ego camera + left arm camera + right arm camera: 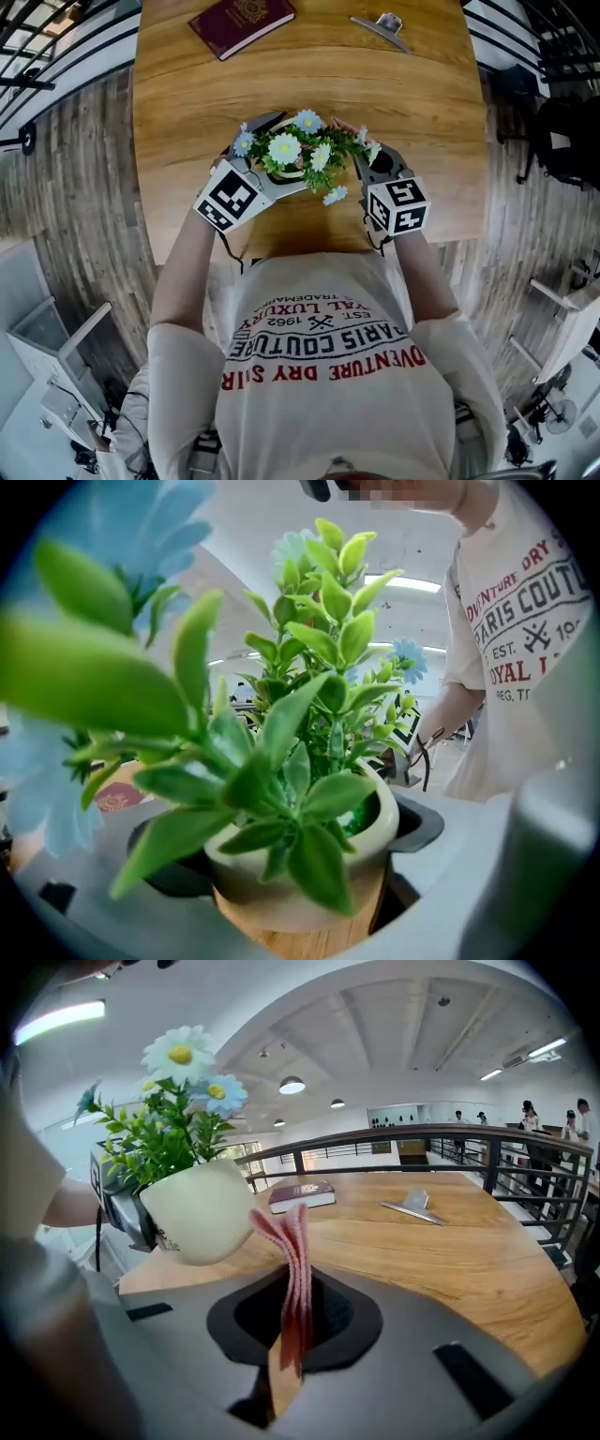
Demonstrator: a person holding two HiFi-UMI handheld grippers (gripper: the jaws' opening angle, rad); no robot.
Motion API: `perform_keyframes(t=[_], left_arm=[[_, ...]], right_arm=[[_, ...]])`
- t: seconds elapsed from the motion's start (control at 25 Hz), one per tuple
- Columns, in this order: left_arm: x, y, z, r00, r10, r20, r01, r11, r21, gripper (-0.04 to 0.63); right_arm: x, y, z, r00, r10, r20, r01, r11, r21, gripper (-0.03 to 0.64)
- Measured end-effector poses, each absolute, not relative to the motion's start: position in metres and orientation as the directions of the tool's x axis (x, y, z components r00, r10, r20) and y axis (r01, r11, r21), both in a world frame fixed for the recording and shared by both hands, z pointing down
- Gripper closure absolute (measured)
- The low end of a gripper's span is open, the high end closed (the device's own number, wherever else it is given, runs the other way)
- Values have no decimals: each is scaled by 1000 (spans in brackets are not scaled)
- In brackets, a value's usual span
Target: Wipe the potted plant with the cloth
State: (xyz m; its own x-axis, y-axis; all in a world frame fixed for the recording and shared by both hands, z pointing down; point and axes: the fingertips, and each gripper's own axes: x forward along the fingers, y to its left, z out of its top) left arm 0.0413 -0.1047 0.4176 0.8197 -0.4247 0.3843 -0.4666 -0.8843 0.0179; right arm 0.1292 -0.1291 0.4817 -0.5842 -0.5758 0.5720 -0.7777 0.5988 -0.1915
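The potted plant (298,155), daisies and green leaves in a cream pot (309,860), is at the table's near edge. My left gripper (279,161) is shut on the pot, one jaw on each side of it. In the right gripper view the pot (197,1208) sits at the left, slightly tilted. My right gripper (295,1330) is shut on a folded pink cloth (296,1260), which stands up between the jaws. The cloth's top edge reaches the pot's right side. The right gripper (368,161) is just right of the plant.
On the wooden table (422,103) a dark red booklet (242,21) lies at the far left and a metal clip (380,28) at the far right. A dark railing (487,1138) runs beyond the table. The person's torso is close behind the grippers.
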Motion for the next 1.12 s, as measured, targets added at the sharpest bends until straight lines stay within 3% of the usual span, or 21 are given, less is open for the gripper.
perform_keyframes(t=[0.2, 0.56, 1.12], left_arm=[[31, -102, 399, 833, -396, 387, -442, -897, 33, 72], [19, -97, 368, 861, -358, 361, -408, -910, 72, 72], [8, -110, 343, 866, -354, 354, -404, -912, 74, 72]], right_arm=[[93, -114, 464, -632, -568, 528, -734, 657, -172, 581], [40, -92, 426, -732, -533, 426, -583, 812, 15, 581], [14, -96, 404, -785, -532, 318, -581, 810, -82, 581]])
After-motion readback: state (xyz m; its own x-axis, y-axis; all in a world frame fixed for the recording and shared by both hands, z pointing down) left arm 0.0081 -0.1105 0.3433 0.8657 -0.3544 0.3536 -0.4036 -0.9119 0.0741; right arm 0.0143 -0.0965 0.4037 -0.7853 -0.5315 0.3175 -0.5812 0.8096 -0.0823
